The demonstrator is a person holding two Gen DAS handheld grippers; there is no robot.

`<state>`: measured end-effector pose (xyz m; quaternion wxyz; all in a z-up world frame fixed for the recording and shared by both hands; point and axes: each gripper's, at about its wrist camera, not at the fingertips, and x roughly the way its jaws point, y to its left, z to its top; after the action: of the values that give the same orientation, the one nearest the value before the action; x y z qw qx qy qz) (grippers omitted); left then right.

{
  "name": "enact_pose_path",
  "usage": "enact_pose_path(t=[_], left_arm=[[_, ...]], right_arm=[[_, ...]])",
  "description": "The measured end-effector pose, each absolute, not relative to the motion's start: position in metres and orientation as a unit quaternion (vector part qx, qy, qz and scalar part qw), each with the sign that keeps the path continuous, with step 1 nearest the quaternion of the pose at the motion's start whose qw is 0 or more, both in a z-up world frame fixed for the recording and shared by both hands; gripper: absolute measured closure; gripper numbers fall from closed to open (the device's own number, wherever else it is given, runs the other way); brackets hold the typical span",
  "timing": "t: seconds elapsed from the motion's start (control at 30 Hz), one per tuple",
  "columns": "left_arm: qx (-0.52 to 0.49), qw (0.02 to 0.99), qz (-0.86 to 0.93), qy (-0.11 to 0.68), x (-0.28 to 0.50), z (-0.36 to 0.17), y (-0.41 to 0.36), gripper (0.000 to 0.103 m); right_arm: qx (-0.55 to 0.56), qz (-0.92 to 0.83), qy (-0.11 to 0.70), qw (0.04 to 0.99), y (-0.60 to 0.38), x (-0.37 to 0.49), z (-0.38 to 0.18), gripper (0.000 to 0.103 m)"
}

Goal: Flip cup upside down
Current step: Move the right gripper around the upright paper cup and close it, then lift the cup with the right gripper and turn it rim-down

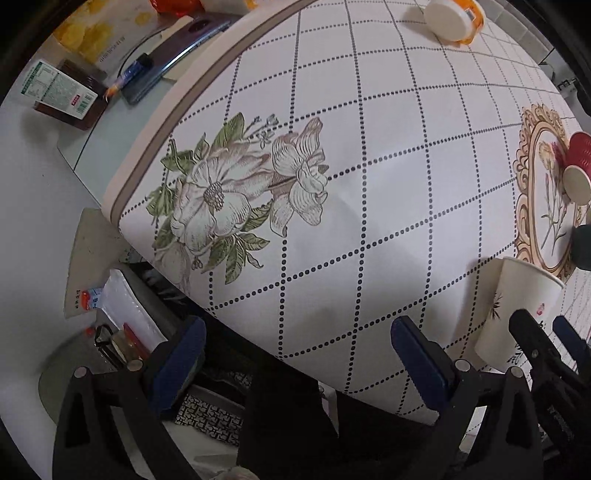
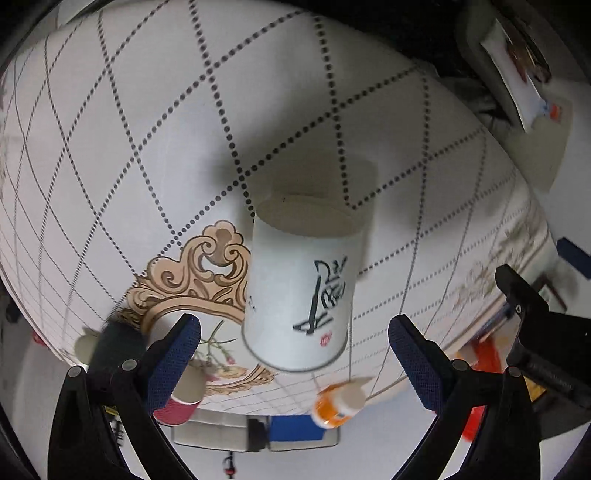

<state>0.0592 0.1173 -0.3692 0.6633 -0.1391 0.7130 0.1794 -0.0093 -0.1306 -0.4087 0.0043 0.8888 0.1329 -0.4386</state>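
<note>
Two grippers show, each with blue-padded fingers spread wide and nothing between them. From the right wrist camera the right gripper (image 2: 294, 332) looks at the white paper cup (image 2: 301, 284), which bears black brush lettering and a small red seal; the view is rolled over, so whether the cup stands mouth up or mouth down cannot be told from it. The cup sits between the two fingers in the frame, but neither pad touches it — clear gaps show on both sides. The left wrist camera catches the same cup (image 1: 517, 310) at the far right, standing on the counter (image 1: 388, 155), which is covered by a white cloth with a dotted grid and a printed flower bouquet (image 1: 236, 192). The left gripper (image 1: 295, 354) hangs over the counter's near edge, well apart from the cup. Farther off lie a red cup (image 1: 576, 166) on its side and an orange-and-white tub (image 1: 452, 18).
</note>
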Motion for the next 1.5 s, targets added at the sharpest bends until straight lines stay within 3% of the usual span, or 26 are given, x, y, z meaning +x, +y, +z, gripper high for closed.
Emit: enact_pose_path(t=[0.33,0.47,0.53,0.6,0.87,1.07,1.5], left_arm=[[-0.127,0.663,0.177,0.716,0.065,-0.371,0.118,0.0],[-0.121,0.665,0.175,0.716,0.071,-0.368,0.115,0.0],[-0.119,0.665,0.174,0.717,0.074,-0.366,0.113,0.0],[-0.116,0.664,0.173,0.718,0.076,-0.366,0.112,0.0],[-0.105,0.662,0.176,0.721,0.082,-0.363,0.115,0.0],[-0.095,0.663,0.178,0.721,0.09,-0.359,0.124,0.0],[-0.06,0.68,0.152,0.714,0.118,-0.344,0.112,0.0]], right_arm=[[0.881,-0.448,0.15,0.025,-0.121,-0.004,-0.428,0.002],[0.879,-0.452,0.147,0.021,-0.119,-0.005,-0.434,0.01],[0.88,-0.453,0.145,0.014,-0.122,-0.008,-0.435,0.027],[0.88,-0.453,0.14,0.001,-0.119,-0.008,-0.438,0.035],[0.88,-0.463,0.087,-0.059,-0.096,-0.007,-0.438,0.036],[0.874,-0.464,-0.022,-0.142,-0.066,0.0,-0.435,0.037],[0.75,-0.415,-0.384,-0.344,-0.008,0.061,-0.42,0.037]])
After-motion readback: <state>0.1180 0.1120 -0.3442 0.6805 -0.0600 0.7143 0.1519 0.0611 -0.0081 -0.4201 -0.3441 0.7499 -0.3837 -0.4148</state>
